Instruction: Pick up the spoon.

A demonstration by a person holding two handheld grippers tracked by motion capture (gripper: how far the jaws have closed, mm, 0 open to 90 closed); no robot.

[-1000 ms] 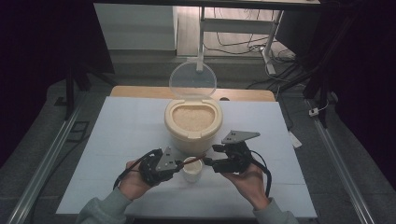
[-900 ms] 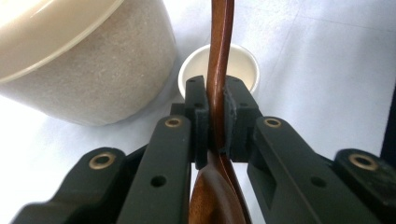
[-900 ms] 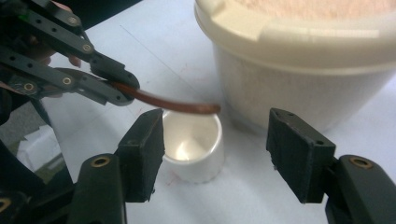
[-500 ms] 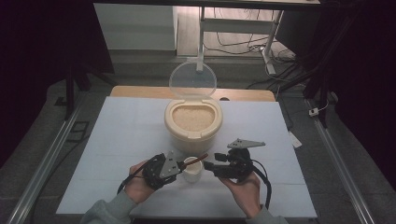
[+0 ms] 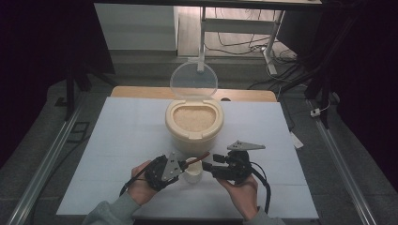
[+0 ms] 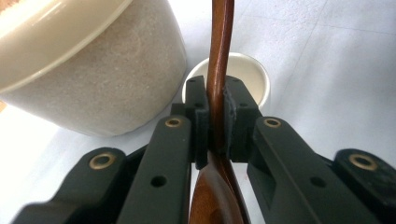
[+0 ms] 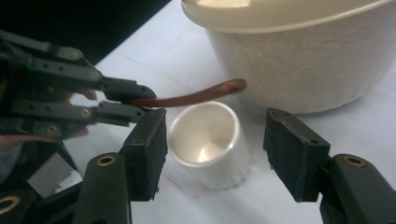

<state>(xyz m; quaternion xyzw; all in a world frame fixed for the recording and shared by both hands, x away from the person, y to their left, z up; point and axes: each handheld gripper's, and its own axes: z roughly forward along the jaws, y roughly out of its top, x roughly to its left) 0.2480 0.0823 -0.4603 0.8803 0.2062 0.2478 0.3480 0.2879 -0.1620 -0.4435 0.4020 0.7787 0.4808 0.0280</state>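
A small white cup point(image 5: 193, 174) stands on the white table in front of a beige tub of rice point(image 5: 192, 124) whose clear lid point(image 5: 193, 82) is tipped up. My left gripper point(image 5: 180, 166) is shut on a brown wooden spoon point(image 6: 219, 56), clamped on edge between the pads. The spoon's thin end point(image 7: 187, 99) reaches over the cup point(image 7: 205, 144) toward the tub point(image 7: 303, 60). My right gripper point(image 7: 215, 154) is open, one jaw on each side of the cup: the left one close to its wall, the right one apart from it. The cup looks empty.
The white tabletop point(image 5: 117, 140) has bare room on both sides of the tub. A wooden board point(image 5: 141, 92) lies along its far edge. Metal rails point(image 5: 51, 154) flank the table. Cables trail from both grippers toward the person.
My right gripper has sunk toward the table beside the cup. The left gripper and the spoon have hardly moved.
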